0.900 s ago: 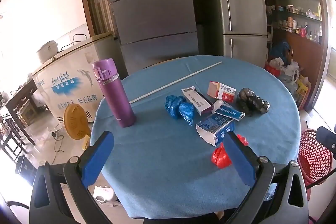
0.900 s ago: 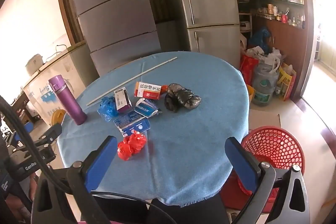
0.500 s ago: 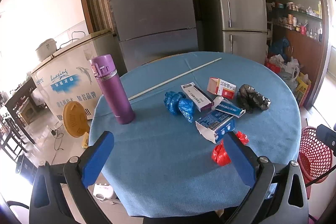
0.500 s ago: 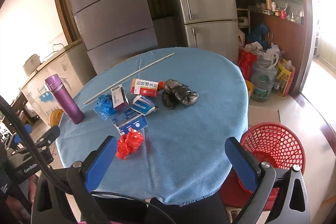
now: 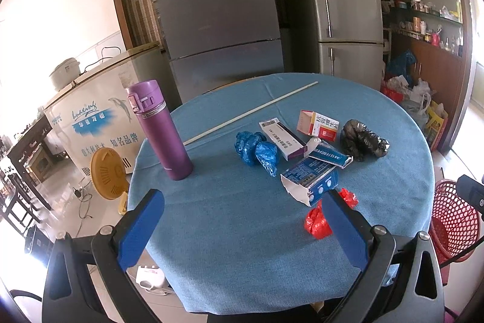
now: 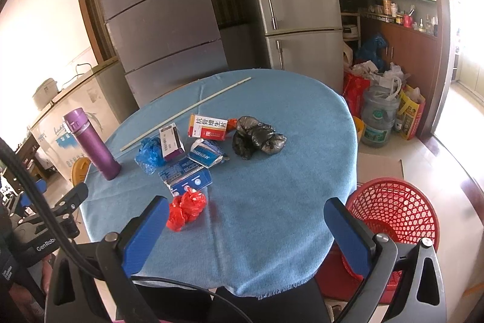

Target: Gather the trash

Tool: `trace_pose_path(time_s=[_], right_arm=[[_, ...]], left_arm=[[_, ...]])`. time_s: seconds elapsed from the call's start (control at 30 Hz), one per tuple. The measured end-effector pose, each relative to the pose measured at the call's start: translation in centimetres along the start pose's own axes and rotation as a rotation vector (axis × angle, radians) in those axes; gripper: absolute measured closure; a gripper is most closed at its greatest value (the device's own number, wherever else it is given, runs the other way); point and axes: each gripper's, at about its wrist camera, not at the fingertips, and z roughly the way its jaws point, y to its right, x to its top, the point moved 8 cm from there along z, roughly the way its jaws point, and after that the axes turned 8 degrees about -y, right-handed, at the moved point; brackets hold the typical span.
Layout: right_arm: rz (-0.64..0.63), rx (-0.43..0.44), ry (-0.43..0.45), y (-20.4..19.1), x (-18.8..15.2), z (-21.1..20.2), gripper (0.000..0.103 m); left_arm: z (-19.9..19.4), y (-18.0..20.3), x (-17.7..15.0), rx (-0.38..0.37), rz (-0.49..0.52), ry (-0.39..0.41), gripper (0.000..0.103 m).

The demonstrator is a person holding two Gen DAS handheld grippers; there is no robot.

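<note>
Round table w/ blue cloth; red mesh basket on floor beside it. Trash clustered mid-table. Right gripper & left gripper both spread, empty. Suggest: take nearest red bag wad first, pinch its bulk.

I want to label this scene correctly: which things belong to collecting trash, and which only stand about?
Job:
crumpled red plastic bag
crumpled blue plastic bag
crumpled black plastic bag
open blue cardboard box
red mesh plastic basket

Just there:
tall purple flask
long white rod
</note>
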Motion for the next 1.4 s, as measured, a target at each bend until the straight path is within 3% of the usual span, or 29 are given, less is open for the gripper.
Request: trace_pose_path(time_s=[0.57,0.77,0.9,1.1,1.23,1.4], right_arm=[[0.013,0.003,-0.011,0.3,0.1,0.3,0.0],[0.004,-0.032,-0.006,0.9,0.6,1.1,0.0],[0.023,-0.048,-0.01,1.9,1.4,2.1,0.0],[-0.001,-0.032,-0.058,3.8,3.4,6.0,0.0],[-0.072,0.006,-0.113,4.3,5.0,10.1,0.0],[-0.081,0.074,-0.144,4.9,8.3,16.4,0.0]], left_arm=[[0.4,0.1,-0.1,-0.005,0.004,-0.013,0.0],[1.5,0.4,-0.1,-0.023,0.001,-0.04,0.0],[3.4,0.9,-0.1,-0.087,0.002,-0.095,0.0],[7.3,4.4,-0.7,-0.273,0.087,-0.217,0.0],[9.5,7.3,-1.4,-0.338,0.15,-0.266,0.0],[12.0,10.0,-1.5,-0.419,0.158,-0.323,0.0]])
